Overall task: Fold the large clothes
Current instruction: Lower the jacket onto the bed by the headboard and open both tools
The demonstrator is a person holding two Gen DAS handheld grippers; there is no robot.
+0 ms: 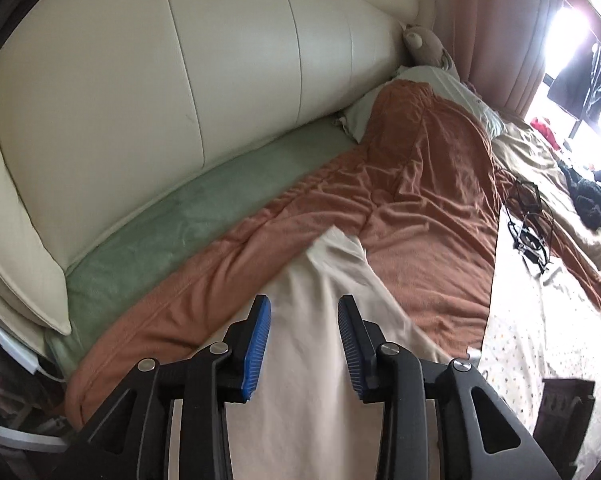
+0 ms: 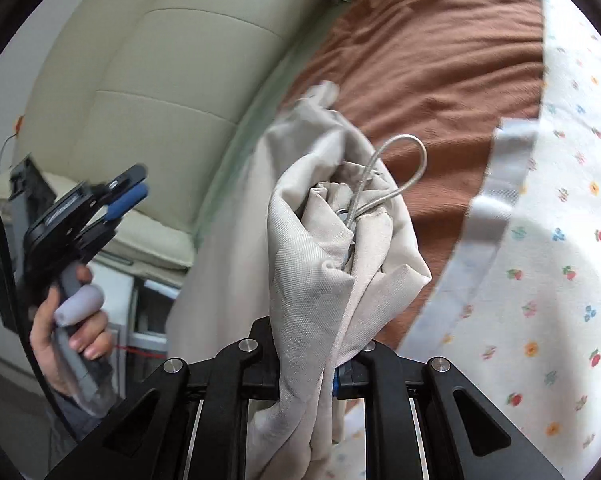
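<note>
A large beige garment (image 1: 320, 360) lies stretched across the orange-brown blanket (image 1: 420, 200) on a bed. My left gripper (image 1: 304, 302) hovers over it with its blue pads (image 1: 258, 340) apart; the cloth passes beneath and between them, and neither pad presses on it. In the right wrist view, my right gripper (image 2: 312, 344) is shut on a bunched end of the same beige garment (image 2: 332, 248), where a grey drawstring loop (image 2: 404, 168) sticks out. The cloth hides its fingertips. The left gripper (image 2: 128, 196) shows at the left, held by a hand (image 2: 72, 320).
A cream padded headboard (image 1: 160, 60) runs along the left above a green sheet (image 1: 188, 216). A pillow (image 1: 460, 92) and a soft toy (image 1: 420, 44) lie at the far end. A floral sheet (image 1: 540, 340), tangled cables (image 1: 528, 220) and dark clothes (image 1: 592, 196) lie to the right.
</note>
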